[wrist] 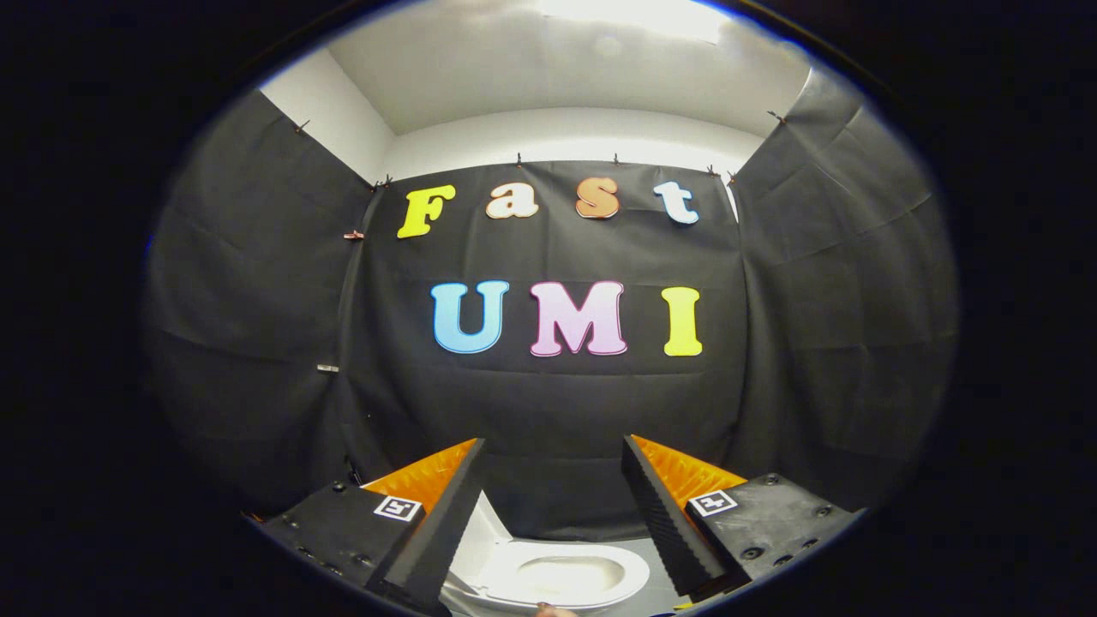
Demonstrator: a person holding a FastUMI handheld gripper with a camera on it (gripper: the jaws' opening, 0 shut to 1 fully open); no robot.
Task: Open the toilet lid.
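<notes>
The gripper is held level, its fingers spread wide with nothing between them. The toilet is seen low between them, its lid already raised.

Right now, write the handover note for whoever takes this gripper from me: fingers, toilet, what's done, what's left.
Gripper: fingers spread wide apart, holding nothing, raised and aimed at the booth's black cloth wall.
Toilet: low down between the fingers and below them, at the foot of the wall. The white seat ring and the bowl's opening are exposed; a white panel rising behind the seat on one side looks like the lid already standing up, though it is partly hidden by a finger.
Done: the lid appears lifted.
Left: probably nothing; tilt down to confirm the lid stays upright.
</notes>
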